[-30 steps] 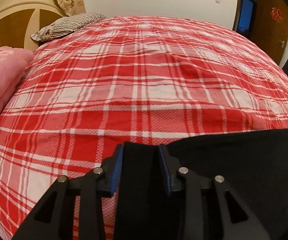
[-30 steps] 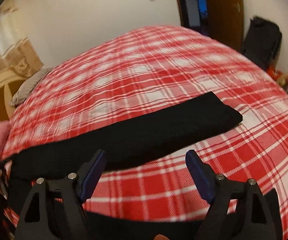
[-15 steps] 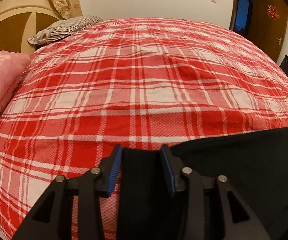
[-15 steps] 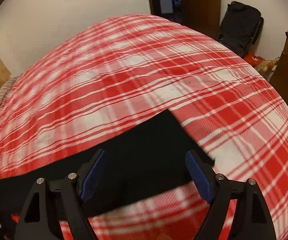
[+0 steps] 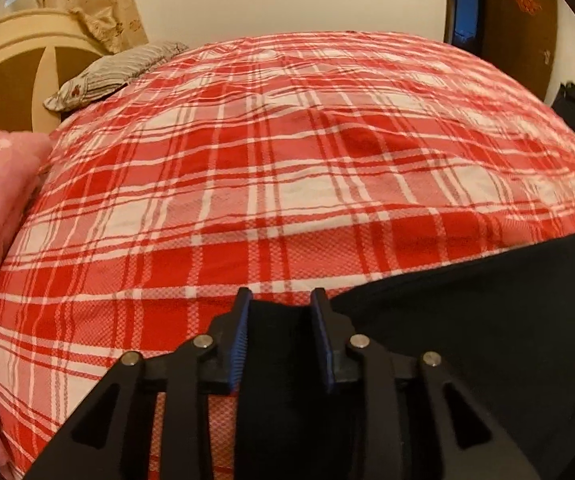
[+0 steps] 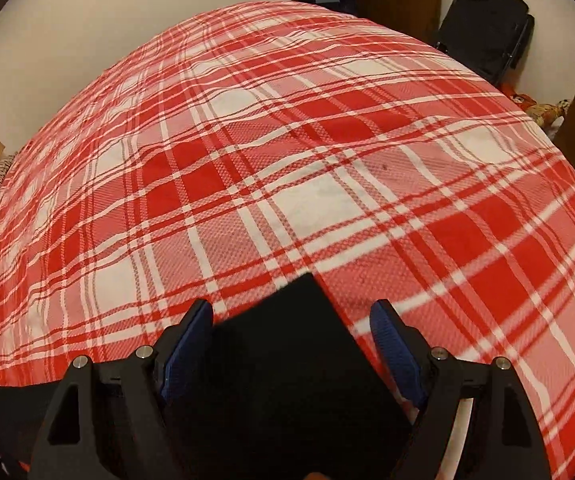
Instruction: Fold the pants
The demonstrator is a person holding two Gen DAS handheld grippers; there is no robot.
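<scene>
While the black pants [image 5: 467, 320] lie along the near edge of the plaid bed [image 5: 287, 160], the left gripper [image 5: 281, 312] pinches one end; the right gripper [image 6: 291, 332] hangs wide over the other. Soft, limp cloth: best taken at that end's corner.

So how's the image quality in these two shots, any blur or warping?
Left wrist view: sharp, warm indoor light, fisheye bulging the red plaid bedspread into a dome, dark corners. Right wrist view: same bulge, slight motion smear along the black pants edge; black fabric shows no detail in either.
</scene>
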